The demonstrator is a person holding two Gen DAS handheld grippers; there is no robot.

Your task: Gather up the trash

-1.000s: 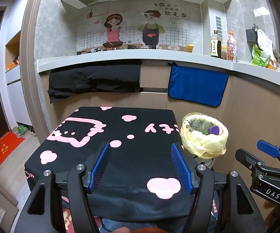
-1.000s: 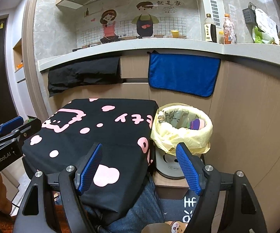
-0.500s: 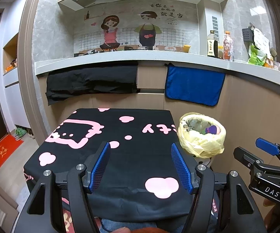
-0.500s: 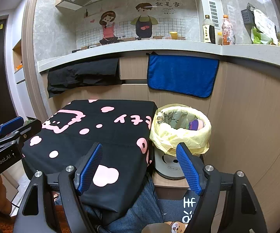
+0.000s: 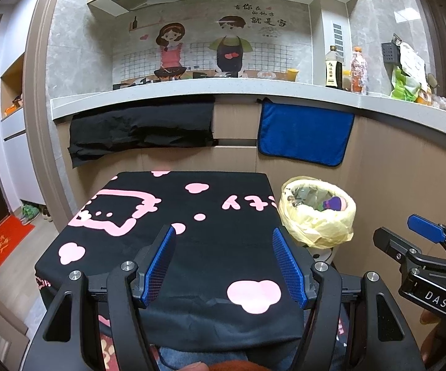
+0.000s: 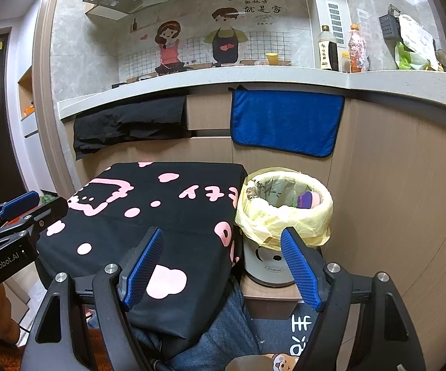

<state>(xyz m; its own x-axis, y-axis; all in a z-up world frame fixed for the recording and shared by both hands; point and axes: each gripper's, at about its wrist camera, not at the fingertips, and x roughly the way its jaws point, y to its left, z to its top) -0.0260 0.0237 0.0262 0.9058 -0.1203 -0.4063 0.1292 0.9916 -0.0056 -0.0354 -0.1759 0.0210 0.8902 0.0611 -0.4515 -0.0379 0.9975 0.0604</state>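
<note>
A small bin with a yellow bag liner (image 5: 317, 216) stands to the right of the table; it also shows in the right wrist view (image 6: 284, 207). A purple piece of trash (image 5: 334, 203) lies inside it, also seen in the right wrist view (image 6: 308, 199). My left gripper (image 5: 224, 266) is open and empty above the near edge of the table with a black and pink cloth (image 5: 173, 216). My right gripper (image 6: 223, 266) is open and empty, near the table's right corner and in front of the bin. No loose trash shows on the cloth.
A kitchen counter (image 5: 192, 88) runs behind the table, with a black cloth (image 5: 142, 130) and a blue towel (image 5: 303, 134) hanging from it. Bottles (image 5: 334, 68) stand on the counter. The bin sits on a low wooden stand (image 6: 272, 300). A wood panel wall is to the right.
Both grippers have drawn back and risen slightly, so the table and bin look a little lower and smaller. Both stay open and empty.
</note>
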